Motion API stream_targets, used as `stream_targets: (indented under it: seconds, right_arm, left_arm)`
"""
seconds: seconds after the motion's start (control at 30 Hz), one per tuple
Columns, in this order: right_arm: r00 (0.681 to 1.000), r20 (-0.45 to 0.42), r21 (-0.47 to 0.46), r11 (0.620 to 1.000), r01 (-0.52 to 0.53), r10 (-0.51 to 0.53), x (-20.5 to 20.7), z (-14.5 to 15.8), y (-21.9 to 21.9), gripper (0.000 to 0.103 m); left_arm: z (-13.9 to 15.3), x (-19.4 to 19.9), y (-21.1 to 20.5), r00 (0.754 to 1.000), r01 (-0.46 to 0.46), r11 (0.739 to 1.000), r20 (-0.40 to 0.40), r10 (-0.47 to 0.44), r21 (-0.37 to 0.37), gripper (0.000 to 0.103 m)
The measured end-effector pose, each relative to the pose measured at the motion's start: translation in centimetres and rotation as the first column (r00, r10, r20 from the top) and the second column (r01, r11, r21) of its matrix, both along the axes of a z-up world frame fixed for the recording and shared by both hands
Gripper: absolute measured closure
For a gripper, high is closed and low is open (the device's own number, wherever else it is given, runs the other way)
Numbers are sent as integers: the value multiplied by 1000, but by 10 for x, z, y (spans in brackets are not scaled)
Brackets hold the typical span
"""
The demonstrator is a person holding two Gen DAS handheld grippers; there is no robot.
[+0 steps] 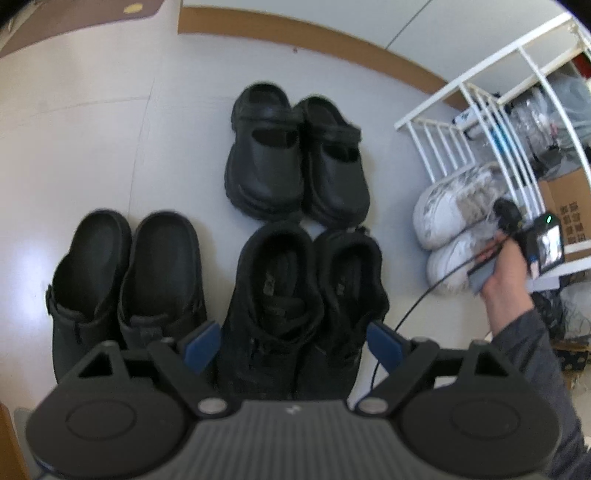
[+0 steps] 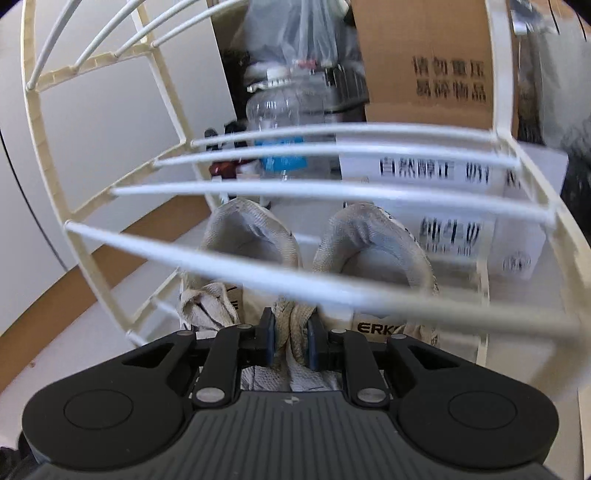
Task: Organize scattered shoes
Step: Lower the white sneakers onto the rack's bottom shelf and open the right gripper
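Note:
My left gripper [image 1: 294, 345] points down at the floor, jaws open wide. Its blue pads [image 1: 202, 347] straddle the heel end of a pair of black fleece-lined sneakers [image 1: 303, 291]; I cannot tell whether they touch. Farther off stands a pair of black strap clogs [image 1: 295, 155], and to the left a pair of black slip-on clogs [image 1: 122, 280]. My right gripper [image 2: 291, 338] is shut on the white sneakers [image 2: 373, 240], pinching the fabric between the two shoes. It holds them under the low bars of the white rack [image 2: 295, 192]. In the left wrist view the white sneakers [image 1: 447, 214] sit at the rack's foot with a hand [image 1: 506, 273] beside them.
The white shoe rack [image 1: 480, 110] stands at the right against a wall with a brown baseboard [image 1: 295, 33]. Behind its bars are cardboard boxes [image 2: 424, 55], a clear plastic bottle [image 2: 280, 122] and plastic bags. A black cable [image 1: 410, 310] trails across the pale floor.

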State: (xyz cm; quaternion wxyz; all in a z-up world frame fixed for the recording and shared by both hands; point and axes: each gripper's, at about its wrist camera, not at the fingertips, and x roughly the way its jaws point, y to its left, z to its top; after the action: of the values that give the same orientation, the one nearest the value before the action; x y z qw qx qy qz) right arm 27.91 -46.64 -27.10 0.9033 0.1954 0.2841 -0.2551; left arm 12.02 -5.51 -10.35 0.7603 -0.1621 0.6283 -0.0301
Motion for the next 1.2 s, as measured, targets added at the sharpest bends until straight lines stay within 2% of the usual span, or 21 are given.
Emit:
stream_targets:
  seconds: [0.17, 0.27, 0.37, 0.43, 0.53, 0.57, 0.6, 0.63, 0.7, 0.77, 0.93, 1.2]
  right_arm:
    - [999, 11, -42, 998, 44, -44, 7, -8, -7, 84]
    - [995, 5, -68, 993, 100, -99, 11, -13, -12, 81]
    - [990, 2, -63, 988, 139, -139, 15, -16, -17, 72]
    - [993, 4, -61, 991, 118, -118, 16, -16, -14, 55]
    - [996, 3, -91, 992, 90, -90, 17, -13, -4, 51]
    - [996, 9, -110, 990, 92, -92, 16, -12, -1, 48]
    - [996, 25, -135, 987, 88, -85, 14, -11, 4, 38]
    - [996, 39, -154, 985, 79, -74, 12, -11, 9, 34]
    - [998, 49, -203, 977, 59, -50, 8, -11, 18, 32]
    - [998, 49, -230, 972, 53, -43, 4, -11, 23, 25]
    - [1000, 30, -201, 980, 11, -5, 0, -6, 30, 23]
    - [999, -36, -122, 992, -22, 18, -16, 10, 29, 23]
  left_arm:
    - [-10, 0, 1, 999, -2, 1000, -33, 2, -5, 15]
    - [-10, 2, 0, 999, 1, 1000, -33, -1, -9, 15]
    - [-9, 2, -1, 999, 7, 1000, -31, -7, -14, 15]
    - [-8, 1, -1, 999, 5, 1000, -31, -5, -20, 15]
    - [-7, 1, -1, 1000, 4, 1000, -31, -5, -25, 15]
    - [-6, 1, -2, 1000, 6, 1000, -30, -7, -25, 15]
    - [-5, 0, -3, 1000, 9, 1000, -29, -9, -25, 15]
    - [-5, 0, -3, 1000, 12, 1000, -27, -13, -25, 15]
    - [-4, -2, -4, 1000, 16, 1000, -27, -16, -24, 15]
    - [-2, -4, -3, 1000, 12, 1000, -27, -13, -25, 15]
    - [7, -2, -2, 1000, 1, 1000, -1, -1, -19, 15]
    - [40, 3, 10, 992, -25, 1000, 125, 22, 18, 15]
